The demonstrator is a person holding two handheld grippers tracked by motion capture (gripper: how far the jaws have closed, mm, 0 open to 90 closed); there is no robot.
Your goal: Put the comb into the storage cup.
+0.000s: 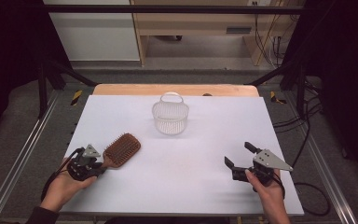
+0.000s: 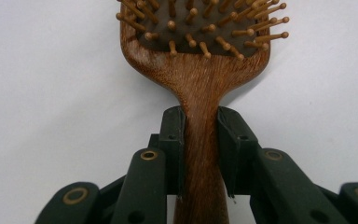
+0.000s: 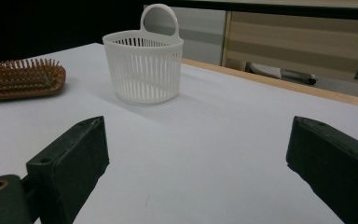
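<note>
We see a white table with a wooden far edge, set in a dark metal frame above grey floor, a white slatted basket standing mid-table. Our left gripper pinches the handle of the wooden hairbrush, lying bristles-up at the table's left; our right gripper rests spread wide, holding nothing. In the left gripper view the brush head is cut off at the top.

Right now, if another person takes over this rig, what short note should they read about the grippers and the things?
Left gripper: shut on the handle of the wooden hairbrush, which lies bristles up on the white table, near left.
Right gripper: open, holding nothing, near right.
White basket: upright at the far middle, apart from both grippers; nothing visible inside it.
Done: brush gripped.
Left, probably: lift the brush and put it in the basket.
</note>
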